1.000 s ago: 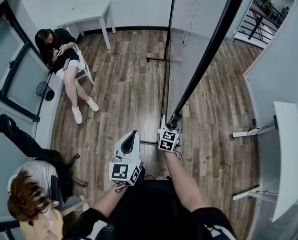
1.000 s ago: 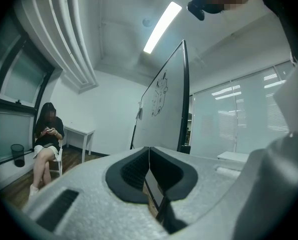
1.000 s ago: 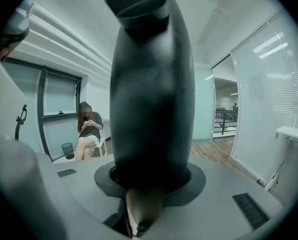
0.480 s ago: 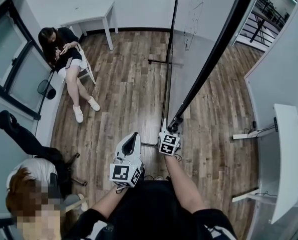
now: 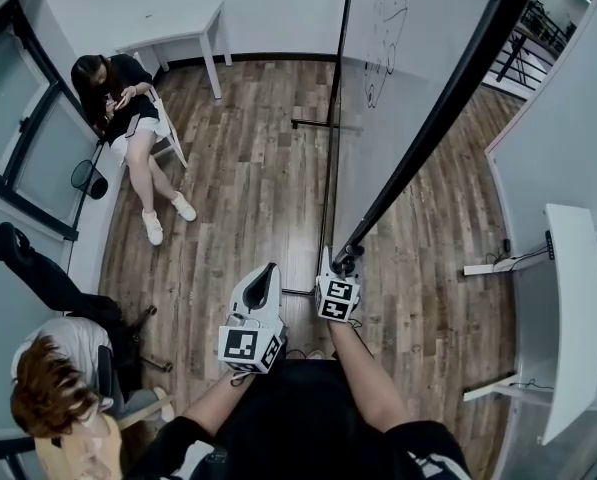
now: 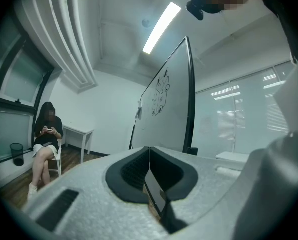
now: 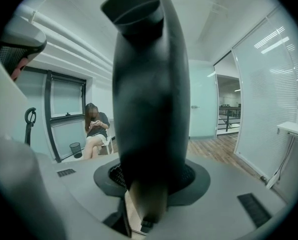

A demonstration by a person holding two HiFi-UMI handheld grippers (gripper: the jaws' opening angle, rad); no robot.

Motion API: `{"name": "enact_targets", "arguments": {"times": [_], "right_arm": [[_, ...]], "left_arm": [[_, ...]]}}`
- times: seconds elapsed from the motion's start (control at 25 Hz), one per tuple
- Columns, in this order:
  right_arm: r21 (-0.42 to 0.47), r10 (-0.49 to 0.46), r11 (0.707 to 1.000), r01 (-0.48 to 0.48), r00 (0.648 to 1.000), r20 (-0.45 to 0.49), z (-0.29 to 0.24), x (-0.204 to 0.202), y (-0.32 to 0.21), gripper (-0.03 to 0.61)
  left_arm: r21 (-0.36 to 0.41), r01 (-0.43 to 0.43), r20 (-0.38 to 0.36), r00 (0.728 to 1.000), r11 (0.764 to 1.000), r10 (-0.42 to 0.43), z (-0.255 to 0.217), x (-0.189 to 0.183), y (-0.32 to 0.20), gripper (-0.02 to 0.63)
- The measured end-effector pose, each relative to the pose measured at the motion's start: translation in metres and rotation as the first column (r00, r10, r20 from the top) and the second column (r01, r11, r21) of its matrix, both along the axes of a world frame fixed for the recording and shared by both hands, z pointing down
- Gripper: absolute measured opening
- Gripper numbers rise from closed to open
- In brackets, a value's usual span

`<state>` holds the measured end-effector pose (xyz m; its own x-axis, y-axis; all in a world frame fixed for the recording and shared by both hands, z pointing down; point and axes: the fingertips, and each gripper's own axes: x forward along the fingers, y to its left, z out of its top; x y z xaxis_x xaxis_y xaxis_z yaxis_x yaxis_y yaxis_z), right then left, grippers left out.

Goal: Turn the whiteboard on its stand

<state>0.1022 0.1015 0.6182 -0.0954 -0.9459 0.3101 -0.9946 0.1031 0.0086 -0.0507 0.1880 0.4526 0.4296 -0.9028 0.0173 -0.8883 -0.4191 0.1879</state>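
The black frame (image 7: 149, 99) of the whiteboard (image 5: 378, 108) is grasped by the right gripper (image 5: 345, 259), whose jaws have just been loosened slightly. The left gripper (image 5: 267, 268) is clenched on nothing.

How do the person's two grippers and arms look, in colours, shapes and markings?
The left gripper and right gripper have light grey, speckled, rounded shells and black ribbed pads. Each carries a white cube with black square markers. The person wears a black short-sleeved top.

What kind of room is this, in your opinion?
Probably an office meeting room or a small classroom: a whiteboard on a stand, a white table by the wall, and a seated person.
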Motion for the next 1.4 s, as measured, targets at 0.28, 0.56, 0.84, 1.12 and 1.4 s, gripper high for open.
{"name": "enact_targets", "arguments": {"times": [0.28,0.56,0.84,1.12,1.4], "right_arm": [[-0.064,-0.066,0.996,0.066,0.998,0.010,-0.002,0.002,0.033,0.173],[-0.051,-0.086,0.995,0.091,0.992,0.098,-0.026,0.015,0.084,0.168],[0.060,-0.096,0.995,0.086,0.977,0.192,-0.100,0.019,0.108,0.063],[0.135,-0.125,0.986,0.098,0.970,0.207,-0.139,0.022,0.124,0.021],[0.141,-0.114,0.986,0.084,0.968,0.223,-0.142,0.021,0.126,0.014]], "left_arm": [[-0.002,-0.019,0.005,1.000,1.000,0.019,0.000,0.008,0.001,0.018],[-0.015,-0.018,0.012,1.000,1.000,0.018,0.003,0.007,0.003,0.018],[0.001,-0.032,0.005,0.999,1.000,0.032,-0.007,0.014,0.010,0.018],[0.009,-0.045,0.007,0.999,0.999,0.045,-0.010,0.019,0.014,0.018],[0.000,-0.078,0.011,0.997,0.997,0.078,-0.007,0.030,0.019,0.018]]}}
